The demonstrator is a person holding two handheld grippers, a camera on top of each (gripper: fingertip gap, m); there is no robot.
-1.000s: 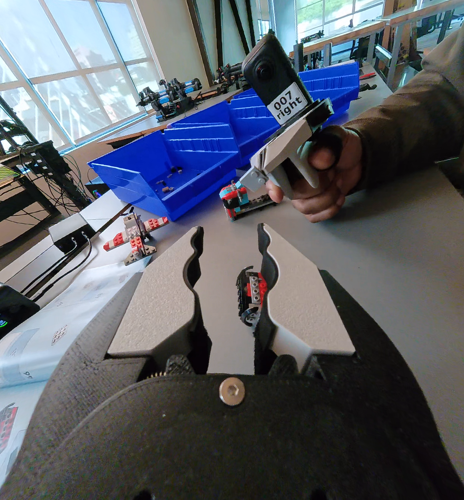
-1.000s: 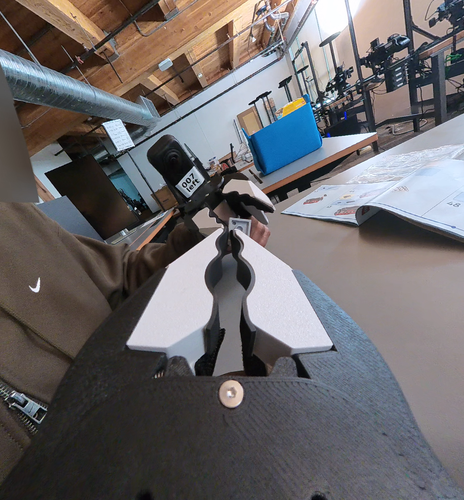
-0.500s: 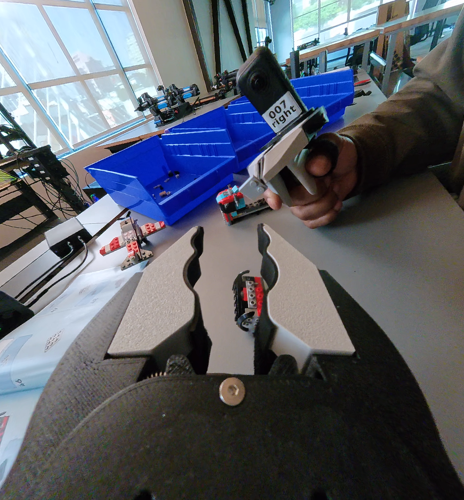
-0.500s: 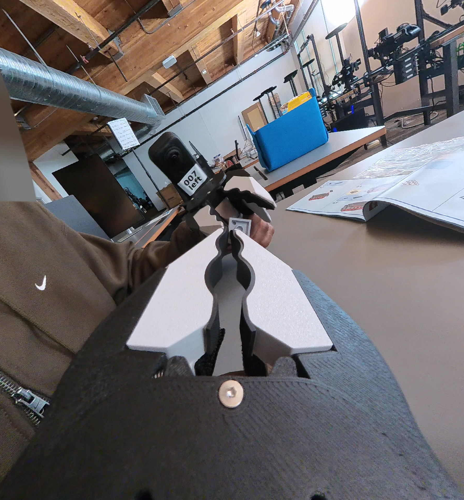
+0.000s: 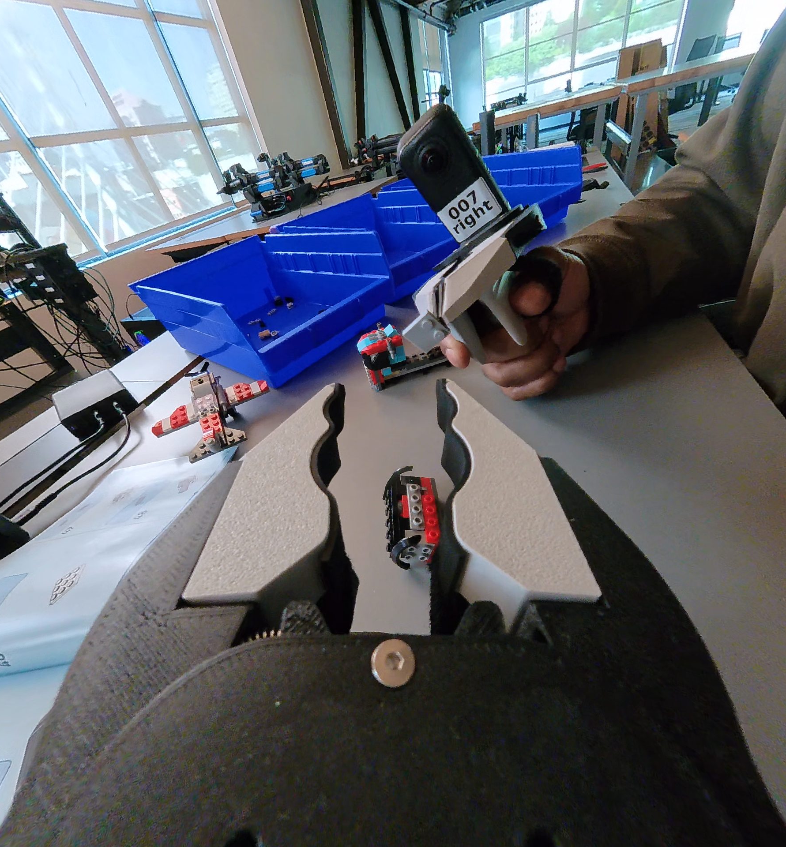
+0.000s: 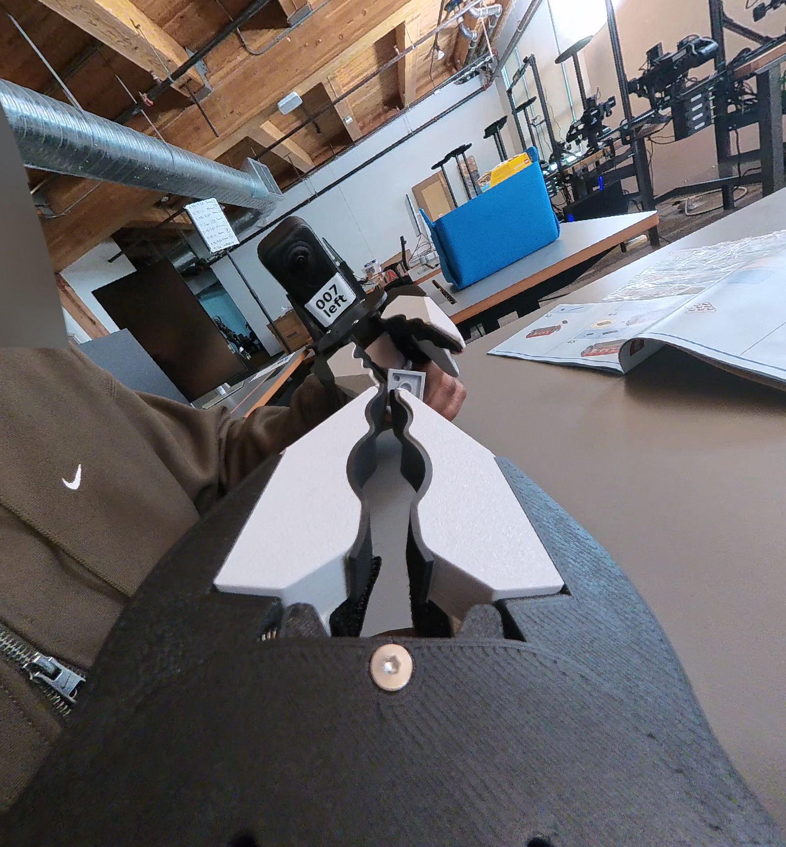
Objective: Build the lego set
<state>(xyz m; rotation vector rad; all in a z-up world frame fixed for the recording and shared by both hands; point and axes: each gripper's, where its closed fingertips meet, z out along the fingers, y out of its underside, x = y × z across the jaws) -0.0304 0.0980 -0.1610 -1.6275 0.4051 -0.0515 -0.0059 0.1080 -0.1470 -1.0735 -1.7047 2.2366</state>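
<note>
Low in the frame, left gripper (image 5: 388, 398) wide open, nothing pinched, a small red-and-black brick model (image 5: 411, 515) lying loose between its fingers. Further up, right of centre, right gripper (image 5: 423, 323) clamped on a light grey plate (image 5: 427, 329). Beyond, upper middle, blue bins (image 5: 317, 279) on the grey table (image 5: 611, 458).

Right gripper (image 6: 392, 395) pinched shut on small grey two-stud plate (image 6: 407, 381), both pads pressing its lower edge. Just beyond: left gripper (image 6: 432, 343), fingers spread, in a hand (image 6: 443, 394). Open instruction booklet (image 6: 684, 339) on brown table (image 6: 634, 504). Blue bin (image 6: 496, 229) far back.
</note>
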